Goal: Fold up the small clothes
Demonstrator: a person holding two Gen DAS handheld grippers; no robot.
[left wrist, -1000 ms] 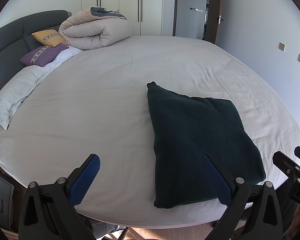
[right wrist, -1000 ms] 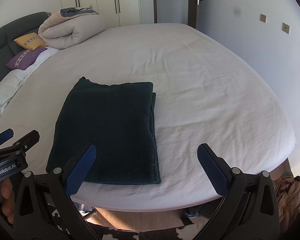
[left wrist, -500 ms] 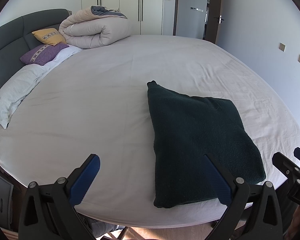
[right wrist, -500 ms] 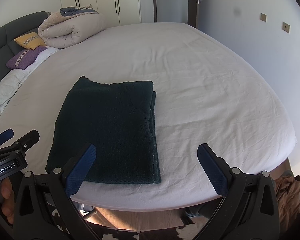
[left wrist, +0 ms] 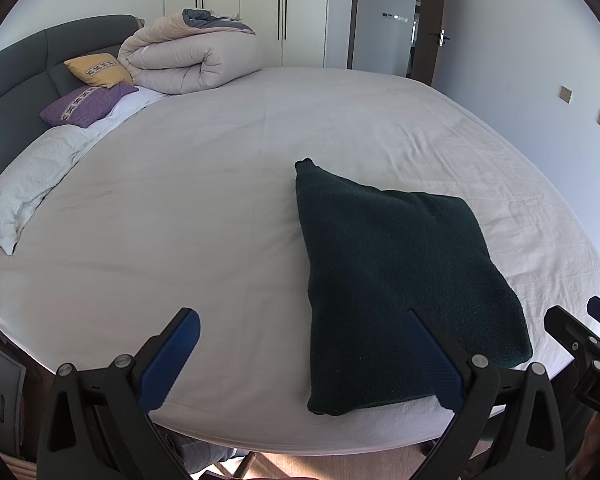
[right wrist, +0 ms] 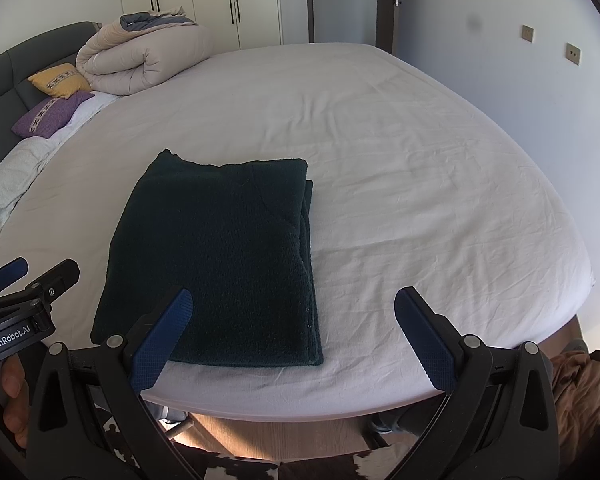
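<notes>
1. While the earlier pictures and the present ones are compared, almost nothing differs: the dark green garment [right wrist: 216,256] lies in the same folded rectangle on the bed [right wrist: 420,168], same outline, same place. Only a slight drift of the left wrist view is noted.
2. Left tongs [left wrist: 300,356]: fingers spread wide apart, nothing between them, as a second ago. Right tongs [right wrist: 296,332]: likewise wide apart and empty, unchanged.
3. Judgement: no contact and no motion over this interval suggests the fold of this piece is finished, or nearly so. Layered edges show along the garment's right side in the right wrist view, so it appears doubled over at least once. Whether a further fold is intended cannot be told.
4. Position of garment: flat on the white sheet, near the foot edge of the bed, its near hem close to the mattress rim. Rolled duvet [left wrist: 188,60] and pillows sit well apart at the headboard end.
5. Relative to left tongs: garment lies ahead and to the right; the right-hand finger overlaps its near left corner in the picture, though contact does not appear.
6. Relative to right tongs: garment lies ahead and to the left; the left-hand finger overlaps its near edge, and the other finger stands over bare sheet.
7. Both tongs are held off the near bed edge, short of the cloth.
</notes>
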